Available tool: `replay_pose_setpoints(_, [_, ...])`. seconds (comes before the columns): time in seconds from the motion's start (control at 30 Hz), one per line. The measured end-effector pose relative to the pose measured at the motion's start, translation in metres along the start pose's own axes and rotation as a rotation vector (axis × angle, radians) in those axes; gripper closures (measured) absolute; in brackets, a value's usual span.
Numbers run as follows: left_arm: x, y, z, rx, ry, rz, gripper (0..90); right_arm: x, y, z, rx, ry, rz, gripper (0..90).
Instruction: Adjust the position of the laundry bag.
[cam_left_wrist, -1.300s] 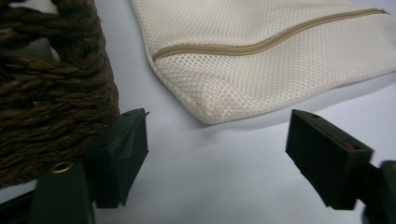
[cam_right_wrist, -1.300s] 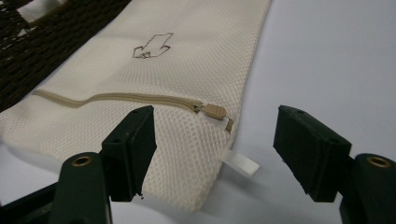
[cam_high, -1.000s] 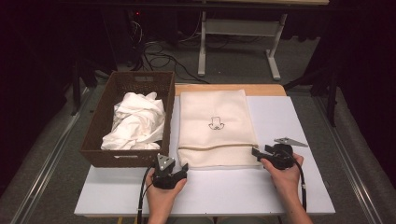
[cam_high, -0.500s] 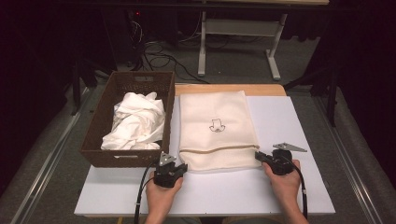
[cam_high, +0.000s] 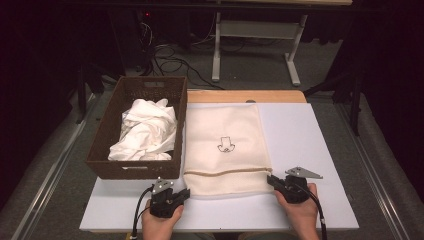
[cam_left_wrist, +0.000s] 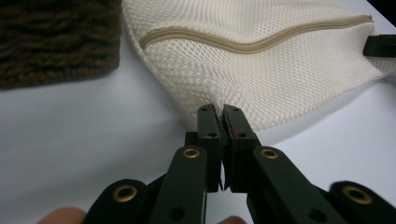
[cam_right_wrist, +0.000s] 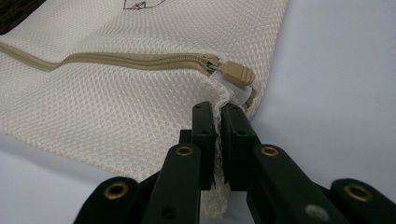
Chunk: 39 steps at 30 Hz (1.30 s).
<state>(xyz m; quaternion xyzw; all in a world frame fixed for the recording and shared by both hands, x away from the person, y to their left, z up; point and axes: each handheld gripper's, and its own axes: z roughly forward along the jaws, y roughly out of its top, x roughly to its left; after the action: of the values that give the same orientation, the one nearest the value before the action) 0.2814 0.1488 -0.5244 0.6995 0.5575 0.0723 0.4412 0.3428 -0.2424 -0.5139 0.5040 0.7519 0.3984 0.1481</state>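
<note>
Mesh bag (cam_high: 226, 150) lying flat on desk (cam_high: 310, 145), right of basket (cam_high: 102, 150); long axis running near-to-far, zipper (cam_right_wrist: 116, 59) crossing left-to-right near its near edge. Left gripper (cam_high: 186, 193) pinching near-left corner of bag, fingers (cam_left_wrist: 208, 122) clenched on mesh edge. Right gripper (cam_high: 270, 180) pinching near-right corner just below zipper pull (cam_right_wrist: 237, 73), fingers (cam_right_wrist: 203, 122) clenched on mesh. Bag extending away from both grippers; each hand equally near its own corner. White cloth (cam_high: 145, 131) sitting crumpled in basket.
</note>
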Motion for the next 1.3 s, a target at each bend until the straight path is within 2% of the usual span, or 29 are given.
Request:
replay_pose_setpoints(0.07, [0.0,-0.004,-0.004,0.011,-0.006,-0.002,86.4,0.003,-0.003,-0.004,0.005,0.011,-0.013,85.8])
replay_pose_setpoints(0.23, [-0.005,-0.011,-0.013,0.038,-0.003,0.035,86.3,0.008,-0.012,-0.016,0.021,0.029,-0.023,85.4])
replay_pose_setpoints(0.37, [-0.006,-0.016,-0.018,0.045,-0.004,0.039,86.1,0.012,-0.019,-0.024,0.028,0.042,-0.022,84.3])
replay_pose_setpoints(0.57, [-0.004,-0.021,-0.02,0.056,0.003,0.027,85.8,0.016,-0.023,-0.028,0.04,0.054,-0.034,84.3])
replay_pose_setpoints(0.63, [-0.004,-0.021,-0.022,0.055,0.009,0.027,85.1,0.015,-0.022,-0.028,0.043,0.073,-0.005,83.3])
replay_pose_setpoints(0.7, [-0.002,-0.021,-0.024,0.047,-0.004,0.012,83.1,0.015,-0.022,-0.029,0.052,0.083,0.002,79.4])
replay_pose_setpoints(0.73, [-0.002,-0.021,-0.024,0.047,-0.004,0.012,80.7,0.015,-0.022,-0.029,0.052,0.083,0.002,79.4])
replay_pose_setpoints(0.77, [0.0,-0.019,-0.028,0.021,-0.005,-0.001,72.2,0.014,-0.022,-0.03,0.049,0.098,0.002,66.3])
replay_pose_setpoints(0.8, [0.0,-0.018,-0.029,0.009,-0.002,-0.004,61.9,0.013,-0.022,-0.031,0.039,0.107,0.009,58.0])
replay_pose_setpoints(0.93, [-0.005,-0.009,-0.039,-0.067,-0.019,0.031,37.0,0.007,-0.014,-0.039,-0.037,0.151,0.036,37.8])
replay_pose_setpoints(1.03, [-0.01,-0.004,-0.039,-0.1,-0.033,0.042,30.6,0.003,-0.006,-0.045,-0.074,0.124,0.044,32.7])
replay_pose_setpoints(1.1, [-0.015,-0.001,-0.035,-0.094,-0.036,0.073,28.3,-0.001,-0.001,-0.044,-0.078,0.088,0.049,30.1])
replay_pose_setpoints(1.13, [-0.015,-0.001,-0.035,-0.094,-0.036,0.073,26.7,-0.004,0.001,-0.043,-0.075,0.072,0.068,30.0])
replay_pose_setpoints(1.27, [-0.028,0.008,-0.024,-0.071,-0.035,0.126,22.2,-0.009,0.005,-0.047,-0.084,0.077,0.118,30.1])
replay_pose_setpoints(1.3, [-0.03,0.01,-0.021,-0.065,-0.035,0.131,21.9,-0.009,0.005,-0.047,-0.088,0.08,0.112,30.0])
